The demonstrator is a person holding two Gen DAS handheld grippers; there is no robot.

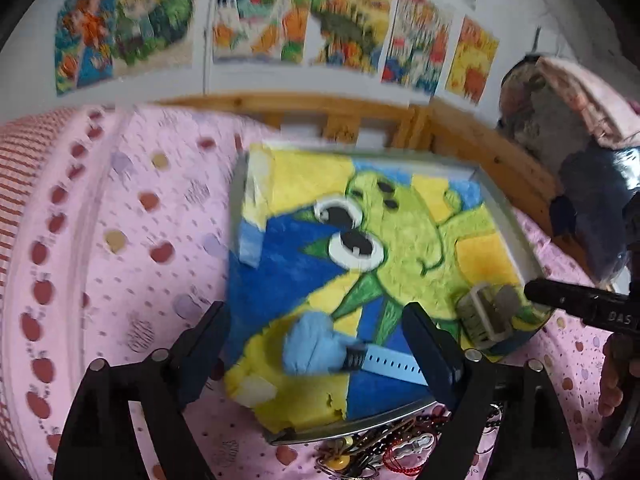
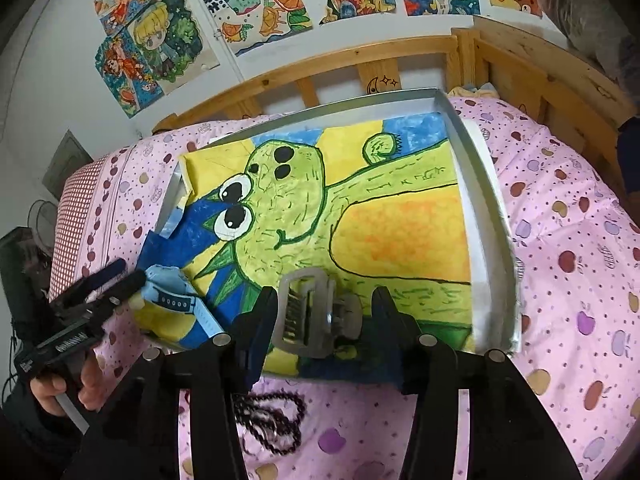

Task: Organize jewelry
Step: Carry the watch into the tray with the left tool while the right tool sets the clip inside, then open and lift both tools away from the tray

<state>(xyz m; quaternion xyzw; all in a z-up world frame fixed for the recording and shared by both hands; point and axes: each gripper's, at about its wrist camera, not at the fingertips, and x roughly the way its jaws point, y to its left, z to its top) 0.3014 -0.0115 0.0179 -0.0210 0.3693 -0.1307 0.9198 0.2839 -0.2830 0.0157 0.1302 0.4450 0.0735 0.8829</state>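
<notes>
Left tongs [image 1: 316, 348]: fingers apart, holding nothing; a light-blue watch [image 1: 340, 354] lies between them on the drawing.
Right tongs [image 2: 324, 320]: fingers apart, empty; a grey hair claw clip [image 2: 312, 312] lies between them, touched by neither finger.
Watch position: near-left corner of the tray, strap pointing toward the clip.
Clip position: near edge of the tray, right of the watch.
Tray [image 2: 486, 216]: shallow, metal-rimmed, lined with a green-character drawing [image 2: 360, 216]; rests on the bed [image 2: 560, 240].
Loose jewelry [image 1: 376, 452]: beads and rings heaped on the pink sheet, just outside the tray's near rim.
Dark bead necklace [image 2: 272, 420]: on the sheet, below the right tongs.
</notes>
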